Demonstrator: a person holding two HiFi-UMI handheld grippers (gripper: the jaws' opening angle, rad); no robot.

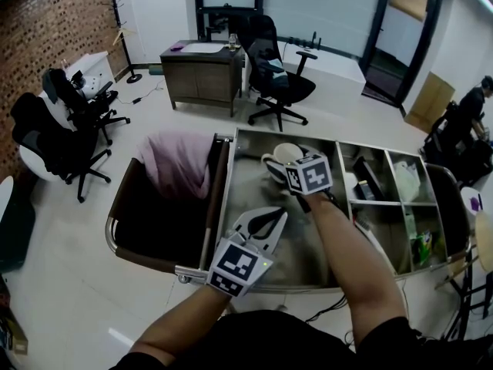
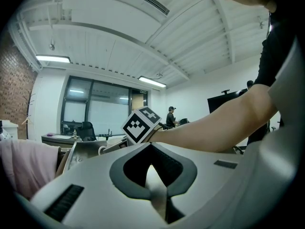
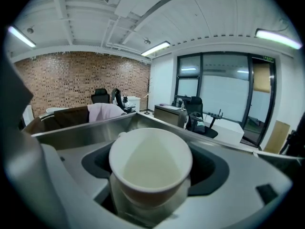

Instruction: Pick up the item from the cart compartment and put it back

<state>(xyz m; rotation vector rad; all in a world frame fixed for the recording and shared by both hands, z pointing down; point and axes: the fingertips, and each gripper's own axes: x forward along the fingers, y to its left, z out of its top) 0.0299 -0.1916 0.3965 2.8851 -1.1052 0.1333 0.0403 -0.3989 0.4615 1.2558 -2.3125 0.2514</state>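
Observation:
A white cup (image 1: 282, 153) is held over the far end of the steel cart's big middle compartment (image 1: 248, 183). My right gripper (image 1: 292, 163) is shut on it. In the right gripper view the cup (image 3: 150, 159) sits upright between the jaws with its mouth facing the camera, and it looks empty. My left gripper (image 1: 280, 217) hovers over the near part of the same compartment, shut with nothing in it. In the left gripper view its jaws (image 2: 151, 147) meet at a seam, with the right gripper's marker cube (image 2: 141, 124) beyond them.
A brown bin with pink cloth (image 1: 177, 160) hangs on the cart's left. Small compartments on the right hold a dark item (image 1: 368, 177), a white bag (image 1: 406, 177) and a green packet (image 1: 420, 247). Office chairs (image 1: 277, 79), a desk (image 1: 202, 69) and a person (image 1: 468, 108) stand beyond.

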